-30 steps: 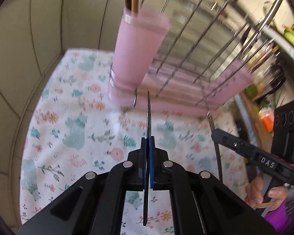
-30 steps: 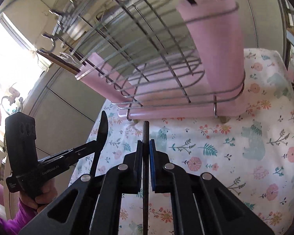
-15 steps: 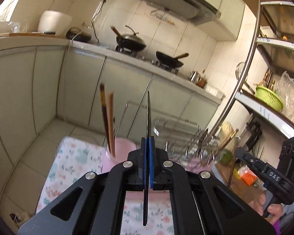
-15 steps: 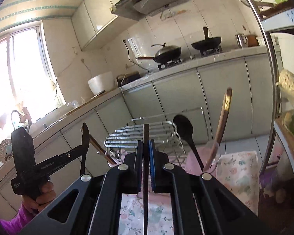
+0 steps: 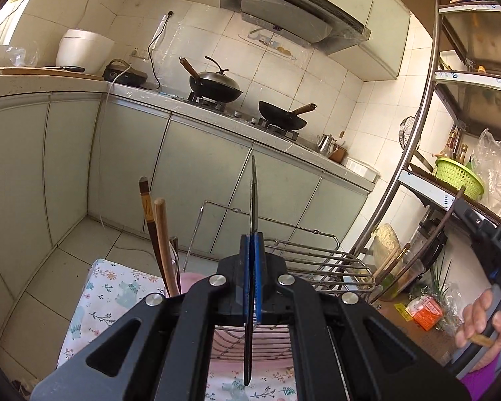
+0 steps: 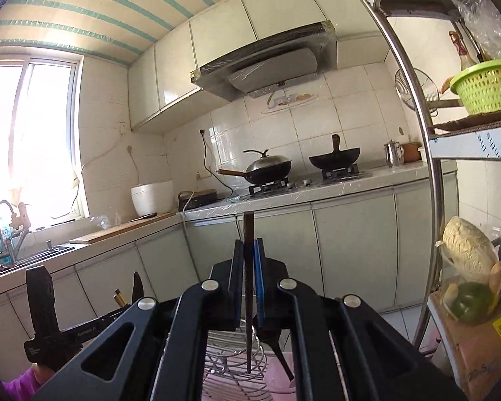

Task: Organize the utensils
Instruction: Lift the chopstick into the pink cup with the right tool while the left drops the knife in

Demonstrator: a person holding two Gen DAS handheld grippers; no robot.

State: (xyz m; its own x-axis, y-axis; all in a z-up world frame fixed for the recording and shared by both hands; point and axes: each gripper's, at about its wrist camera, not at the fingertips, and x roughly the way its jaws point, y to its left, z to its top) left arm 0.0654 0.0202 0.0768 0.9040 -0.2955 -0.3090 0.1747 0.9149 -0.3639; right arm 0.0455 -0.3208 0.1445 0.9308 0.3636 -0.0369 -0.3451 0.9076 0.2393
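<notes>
My left gripper [image 5: 252, 244] is shut on a dark knife [image 5: 253, 197], blade edge-on and pointing up and away. My right gripper [image 6: 248, 250] is shut on a thin dark utensil handle [image 6: 248, 234]. Below both lies a wire dish rack [image 5: 317, 260] with a pink base; it also shows in the right wrist view [image 6: 230, 361]. A pink utensil cup [image 5: 190, 282] at the rack's left end holds wooden-handled utensils [image 5: 160, 234]. The left gripper with its knife shows at the lower left of the right wrist view [image 6: 137, 287].
A floral cloth [image 5: 113, 297] covers the table under the rack. A metal shelf unit [image 5: 417, 153] with a green basket [image 5: 459, 178] stands at the right. Kitchen counter with woks [image 5: 217, 87] is behind. A cardboard box with vegetables [image 6: 467, 300] sits right.
Both grippers have lifted and tilted up from close above the rack and cloth. The views now face the kitchen counter. Each still holds its utensil.
</notes>
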